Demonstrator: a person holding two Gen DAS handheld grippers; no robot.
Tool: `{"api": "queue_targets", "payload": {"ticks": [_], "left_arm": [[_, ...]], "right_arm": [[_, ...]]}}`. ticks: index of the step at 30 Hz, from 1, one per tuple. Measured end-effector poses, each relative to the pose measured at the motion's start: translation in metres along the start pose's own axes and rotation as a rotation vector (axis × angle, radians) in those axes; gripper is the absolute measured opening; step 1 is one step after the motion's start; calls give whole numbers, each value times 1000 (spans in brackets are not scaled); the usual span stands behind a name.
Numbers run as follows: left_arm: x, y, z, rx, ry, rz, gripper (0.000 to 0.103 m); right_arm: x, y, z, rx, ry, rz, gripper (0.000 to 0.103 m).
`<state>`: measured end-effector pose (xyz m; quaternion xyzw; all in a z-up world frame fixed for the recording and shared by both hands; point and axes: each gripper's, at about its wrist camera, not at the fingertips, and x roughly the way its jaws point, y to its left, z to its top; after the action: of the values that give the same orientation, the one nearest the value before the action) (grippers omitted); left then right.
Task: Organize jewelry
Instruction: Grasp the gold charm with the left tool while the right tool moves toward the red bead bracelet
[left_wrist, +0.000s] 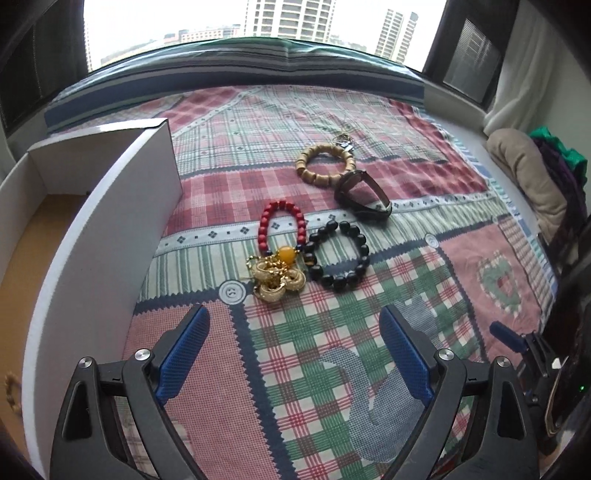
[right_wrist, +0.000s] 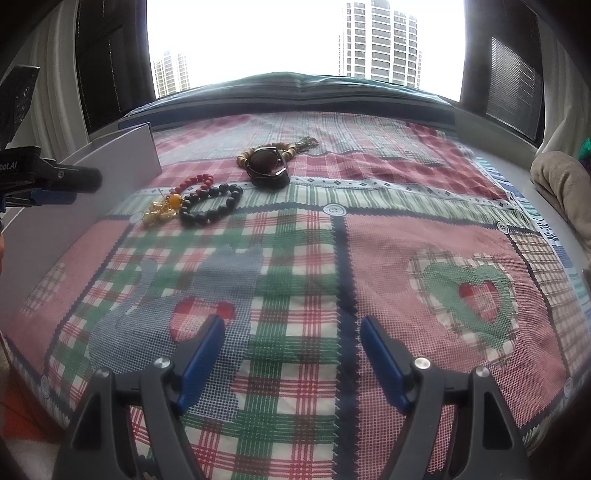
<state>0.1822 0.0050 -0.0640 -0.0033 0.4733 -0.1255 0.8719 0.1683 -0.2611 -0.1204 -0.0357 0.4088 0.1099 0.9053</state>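
Both tools, left tool (left_wrist: 293, 345) and right tool (right_wrist: 291, 349), hover with fingers apart over the bed (left_wrist: 388, 110). Red bracelet (left_wrist: 282, 225) lies near the bed's left edge beside the white box (left_wrist: 107, 229), its long axis pointing toward the bed's far edge.

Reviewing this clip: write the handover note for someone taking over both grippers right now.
Left gripper: open, empty, above the quilt, aimed at the jewelry.
Right gripper: open, empty, farther from the pile.
On the patchwork plaid quilt: red bead bracelet with amber bead, touching the gold flower-shaped ornament; black bead bracelet beside them; tan wooden bead bracelet behind, with the dark wristwatch against it.
White cardboard box stands on the left; one small pale bead string seems to lie inside.
Left to do: move the five quilt items into the box.
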Motion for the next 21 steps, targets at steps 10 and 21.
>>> {"api": "queue_targets", "payload": {"ticks": [10,21], "left_arm": [[79,8,14,55,37,58,49],[25,27,-19,-73,-19,-20,23]], "right_arm": [[-3,-6,-2,12,-2,-2,77],[2,-15,0,42,7,0,77]]}}
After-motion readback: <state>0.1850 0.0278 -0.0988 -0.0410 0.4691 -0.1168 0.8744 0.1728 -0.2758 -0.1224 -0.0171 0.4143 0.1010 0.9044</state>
